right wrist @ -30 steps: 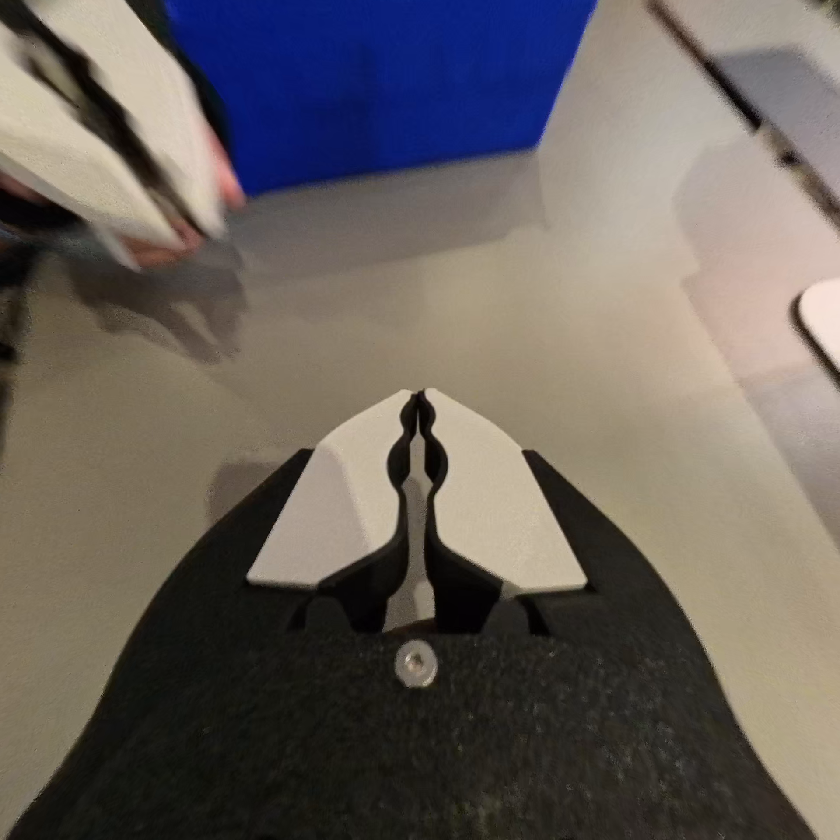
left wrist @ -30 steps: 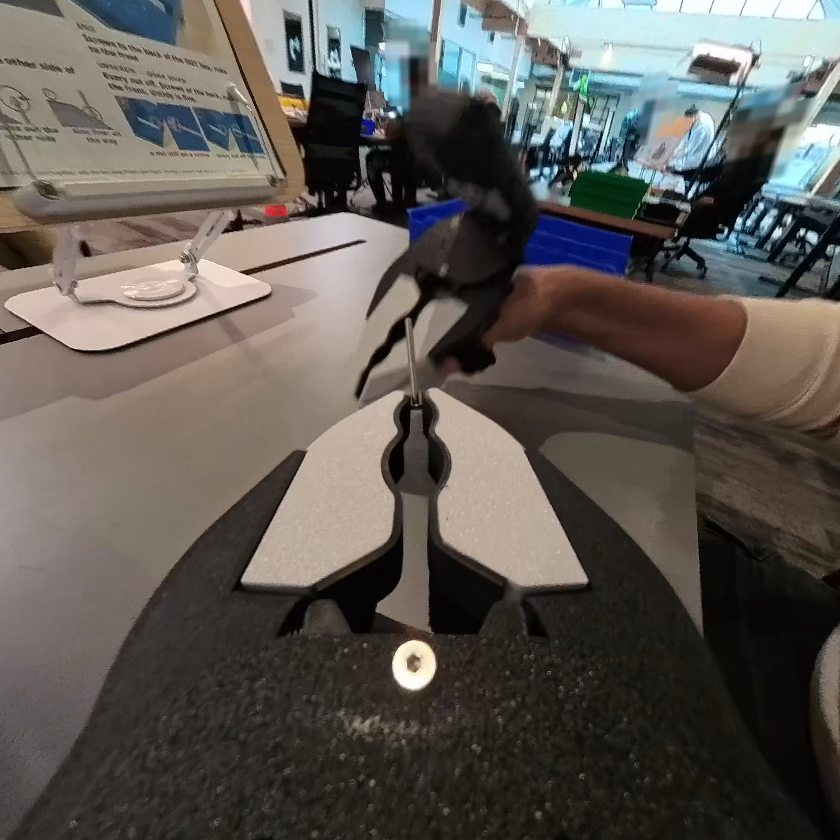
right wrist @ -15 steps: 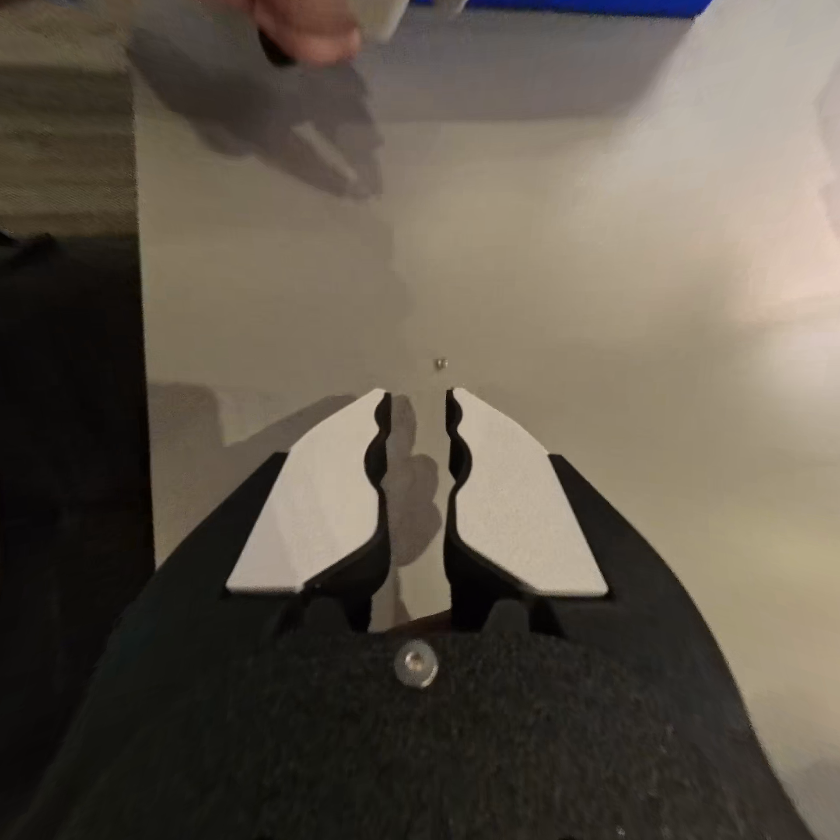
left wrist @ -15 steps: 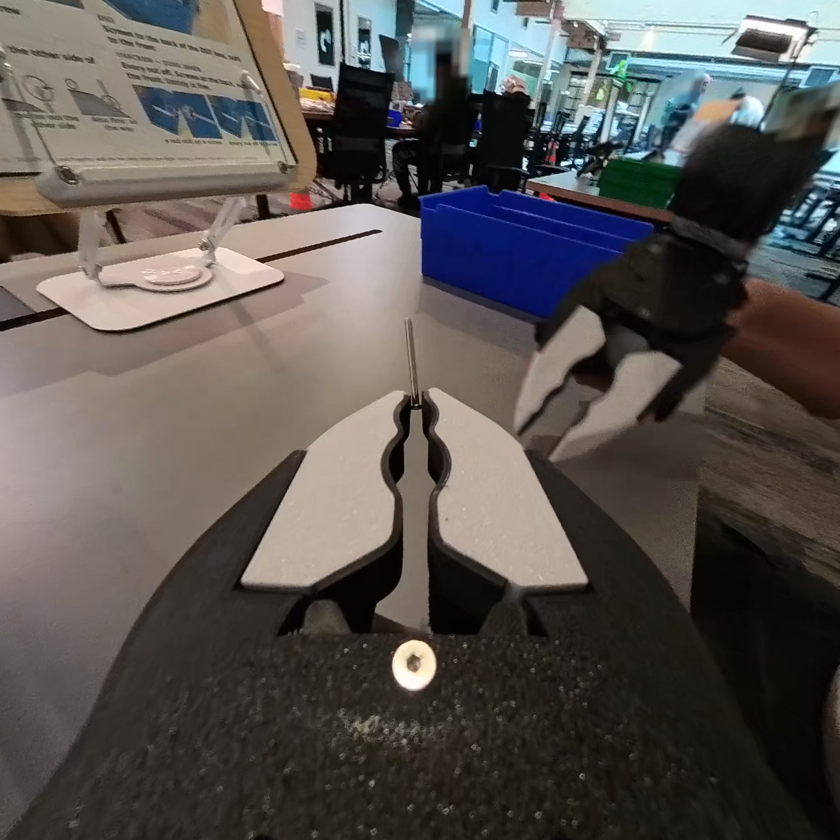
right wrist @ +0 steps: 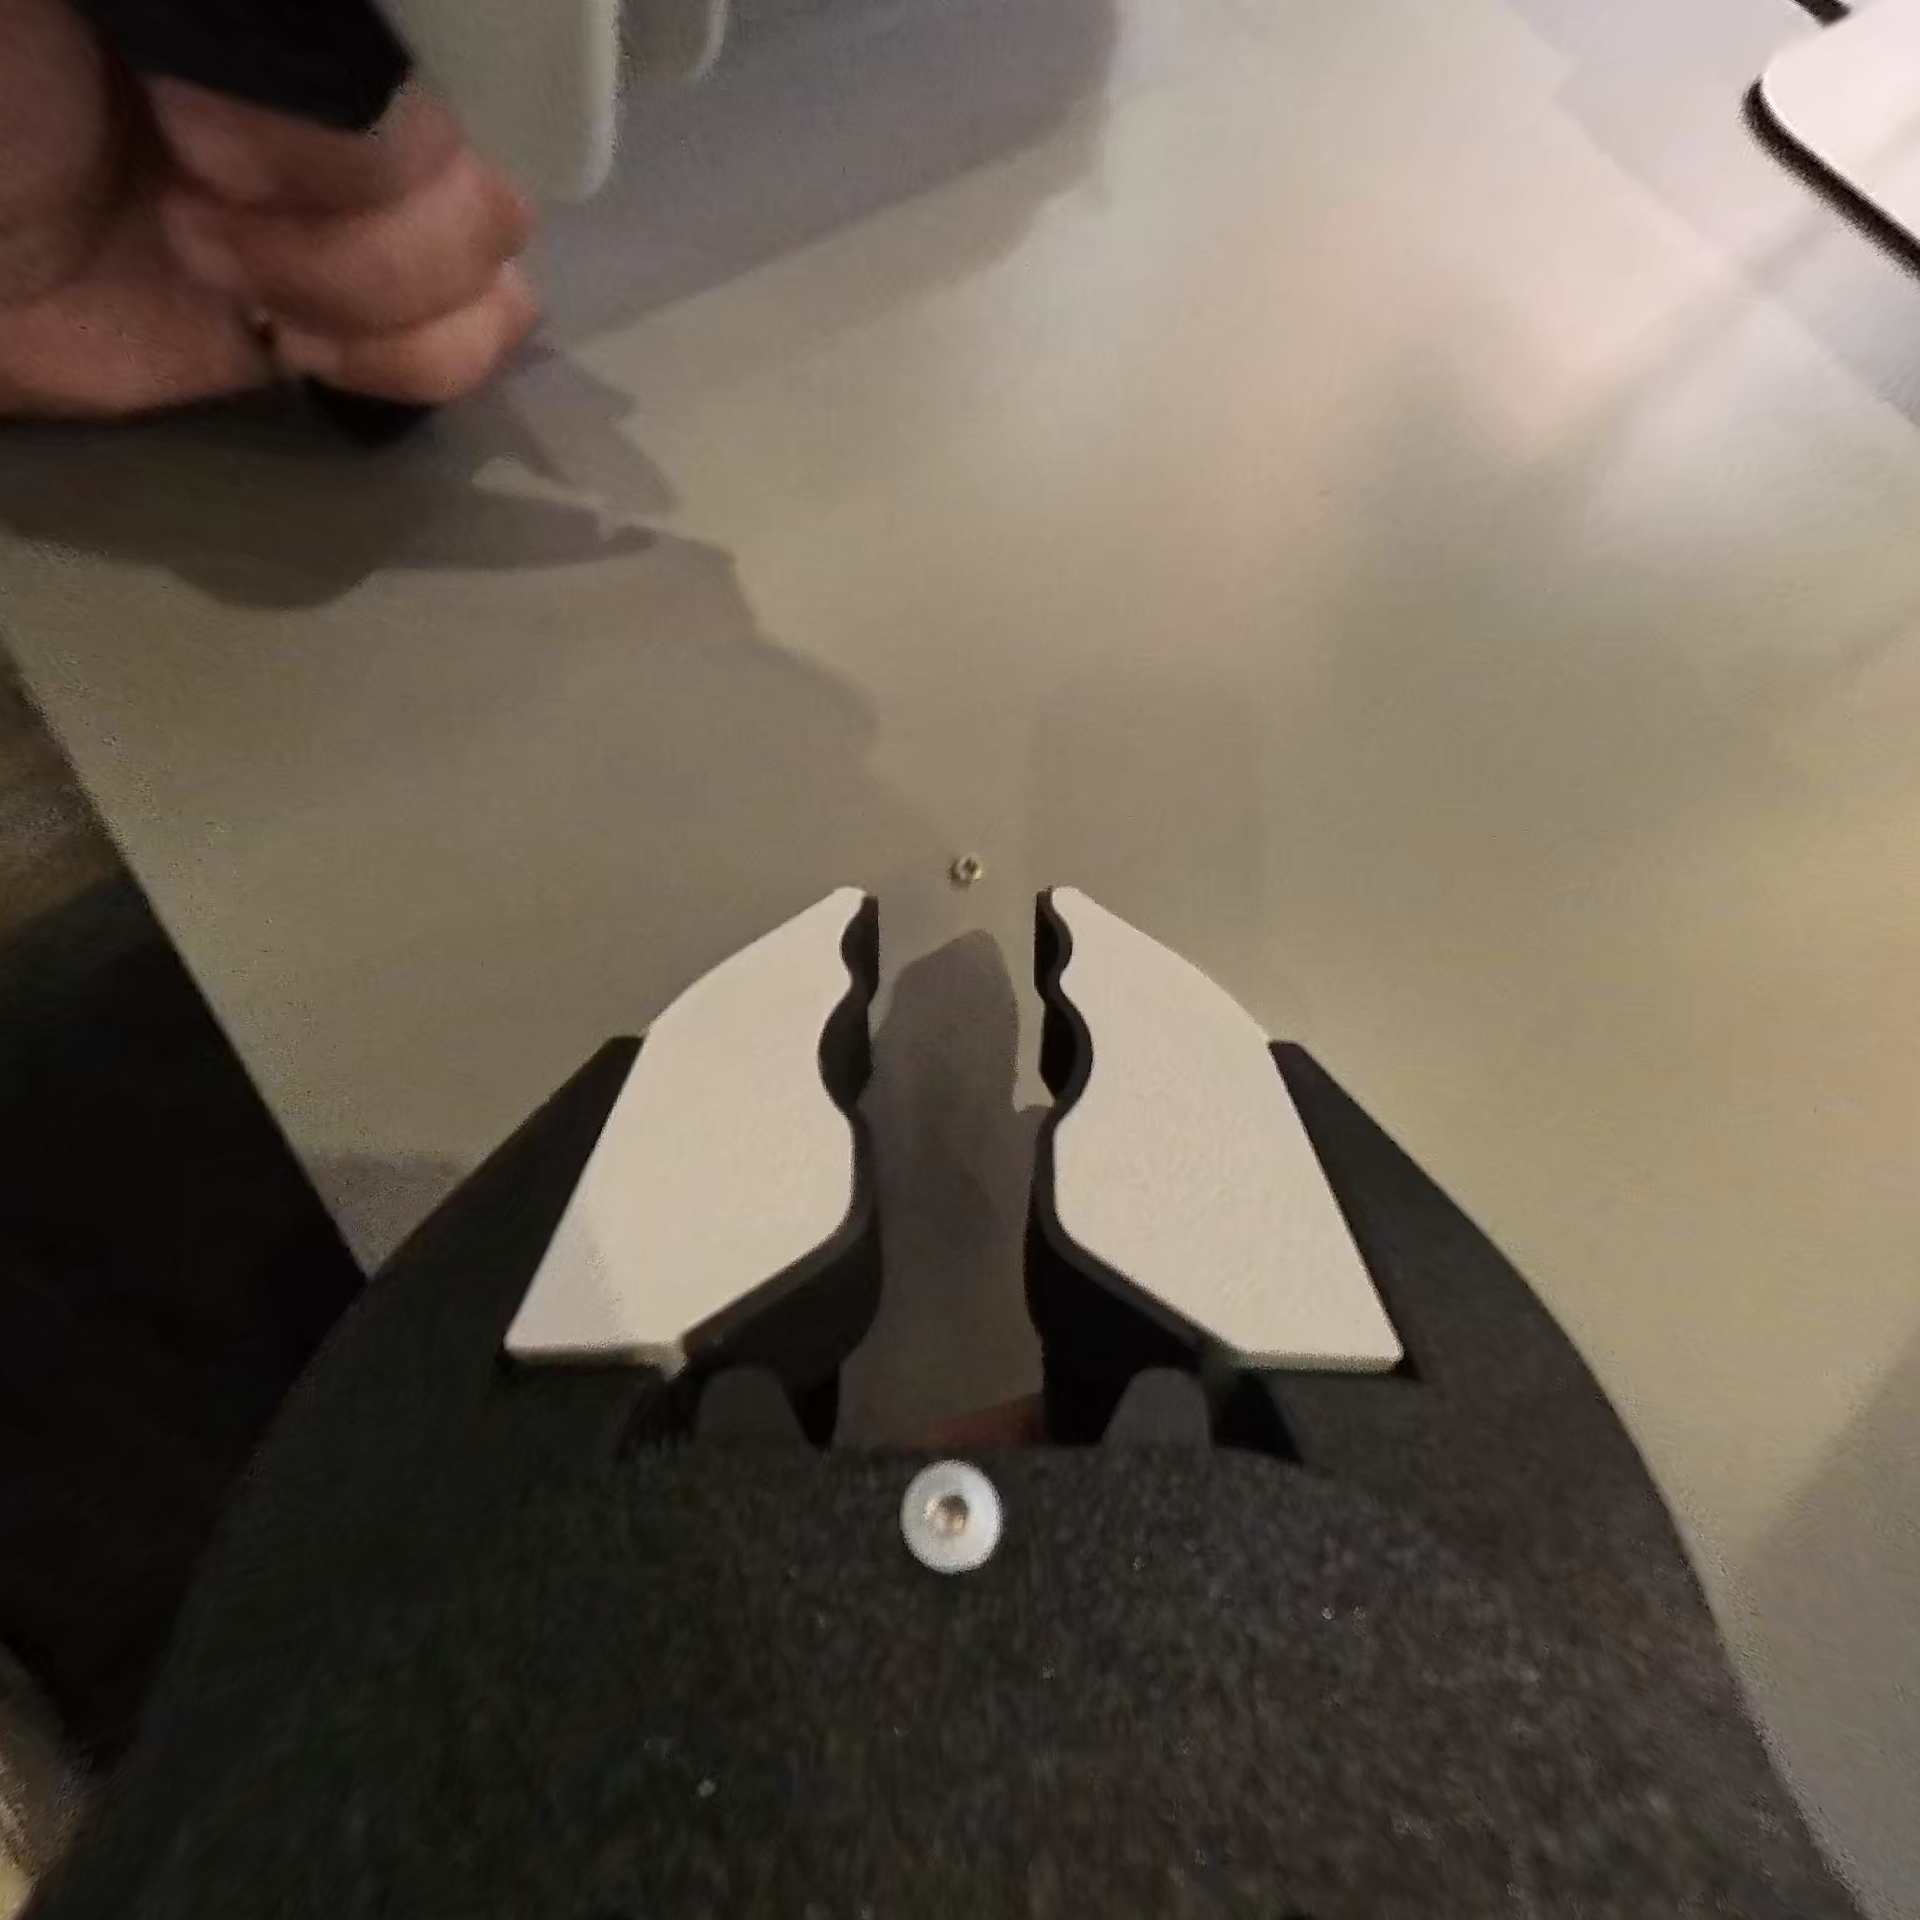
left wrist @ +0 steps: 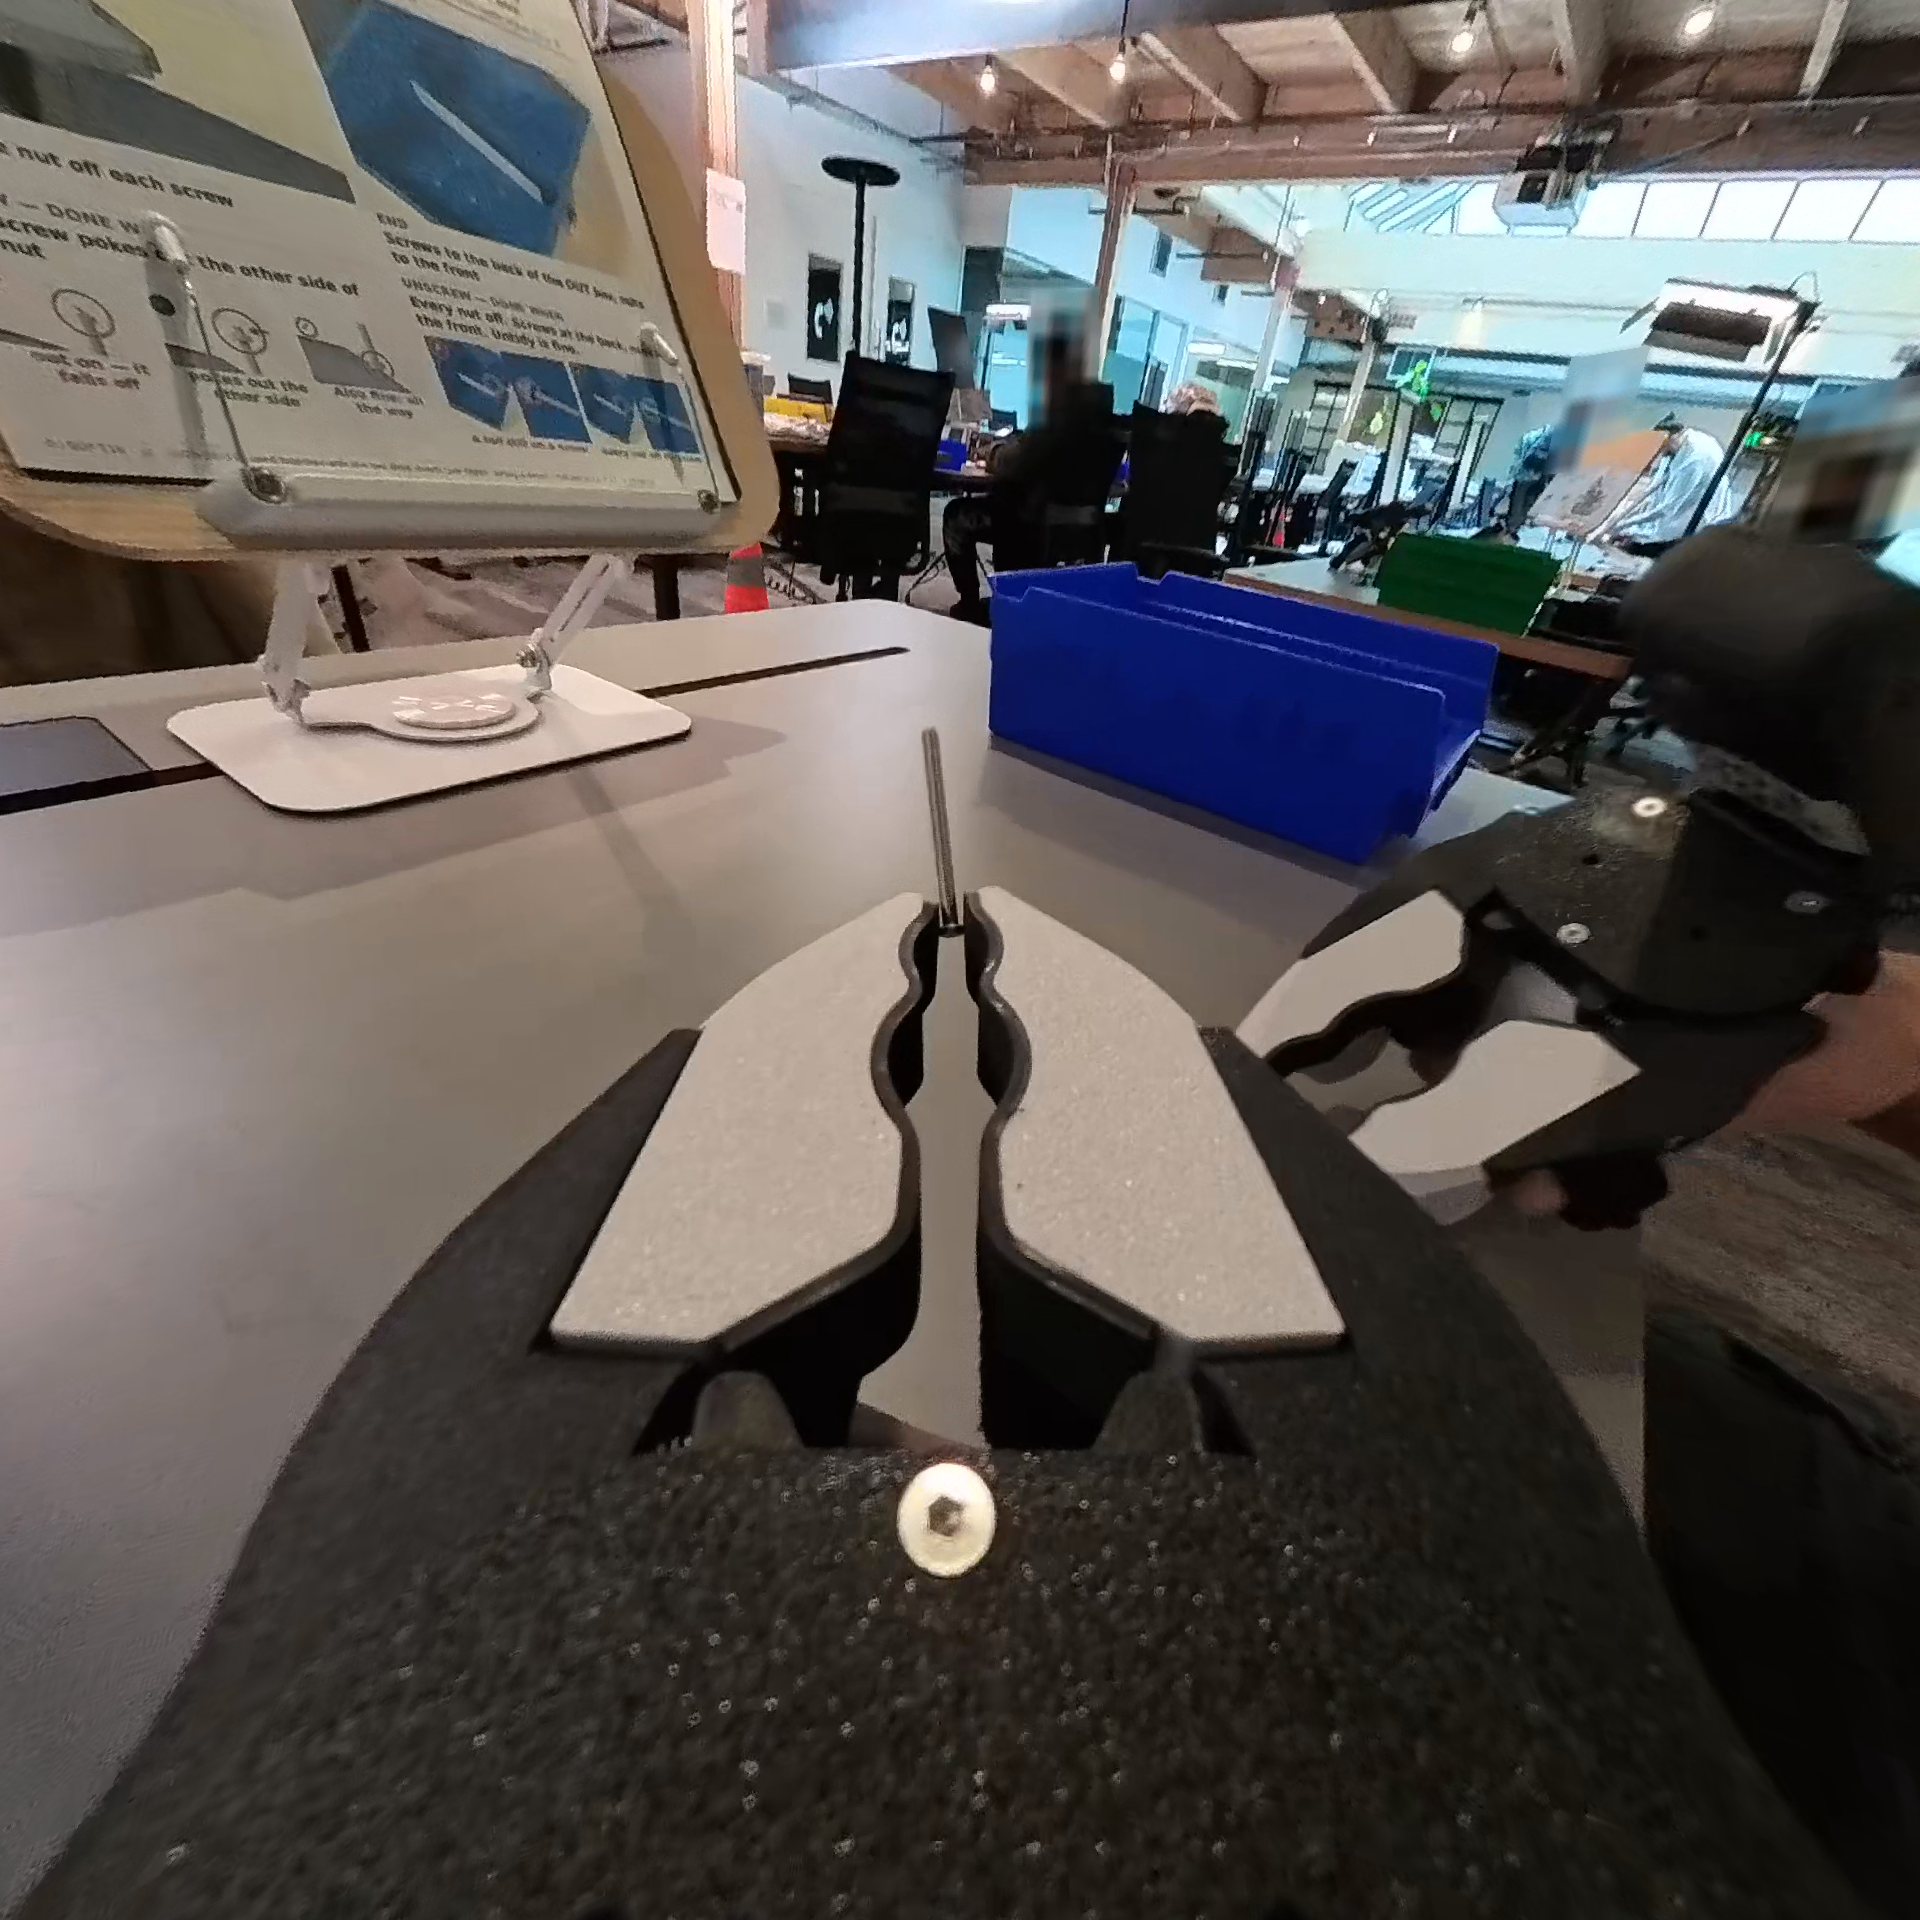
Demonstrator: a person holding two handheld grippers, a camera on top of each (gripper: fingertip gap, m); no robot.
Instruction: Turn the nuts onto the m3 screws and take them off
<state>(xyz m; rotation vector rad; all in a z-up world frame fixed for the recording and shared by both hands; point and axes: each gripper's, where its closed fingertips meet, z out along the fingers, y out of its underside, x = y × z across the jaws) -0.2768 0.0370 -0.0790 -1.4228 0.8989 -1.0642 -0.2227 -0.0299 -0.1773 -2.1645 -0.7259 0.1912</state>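
Steel screw (left wrist: 940, 821) base hidden between jaws.

Parted gripper (right wrist: 956, 904) above probable nut (right wrist: 967, 868)

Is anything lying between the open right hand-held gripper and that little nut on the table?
Nothing visible. The nut lies alone on the bare table, just beyond the open right hand-held gripper, in line with the gap.
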